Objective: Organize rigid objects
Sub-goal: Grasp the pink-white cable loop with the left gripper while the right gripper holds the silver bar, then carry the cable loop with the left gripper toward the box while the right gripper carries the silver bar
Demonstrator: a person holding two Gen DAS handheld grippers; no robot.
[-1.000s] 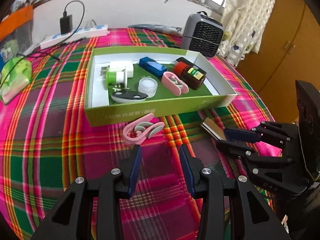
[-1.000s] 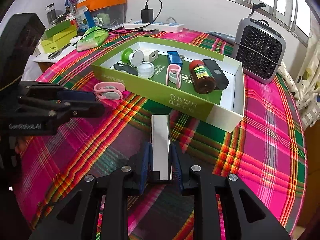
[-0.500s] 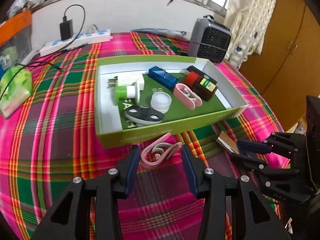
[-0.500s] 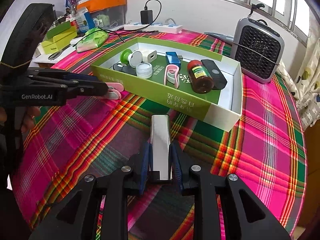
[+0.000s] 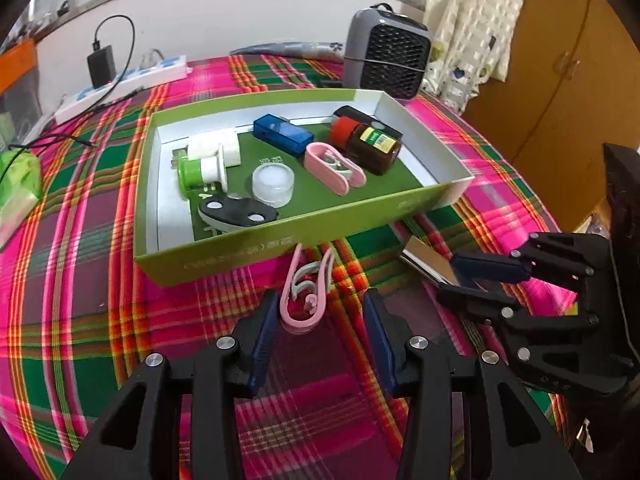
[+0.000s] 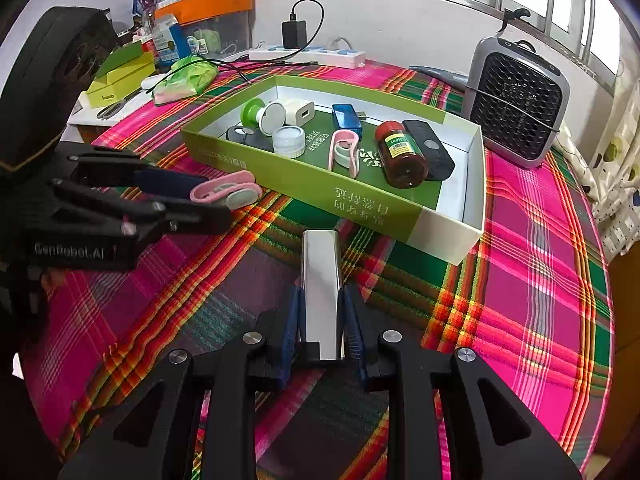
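Bench draped in a bright plaid cloth [image 5: 100, 280], woven look. The left claw [image 5: 320, 312] is standing wide, its blue pads flanking a pink plastic clip [image 5: 306, 292] that is lying on the cloth just before the green cardboard tray's [image 5: 280, 244] near wall; pads not pressing it. The right claw [image 6: 320, 308] is clamping a flat, shiny metal bar [image 6: 320, 276], pointing toward the tray. Inside the tray: brown glass jar [image 6: 400, 154], blue translucent box [image 6: 346, 118], second pink clip [image 6: 344, 150], small white round pot [image 6: 290, 140].
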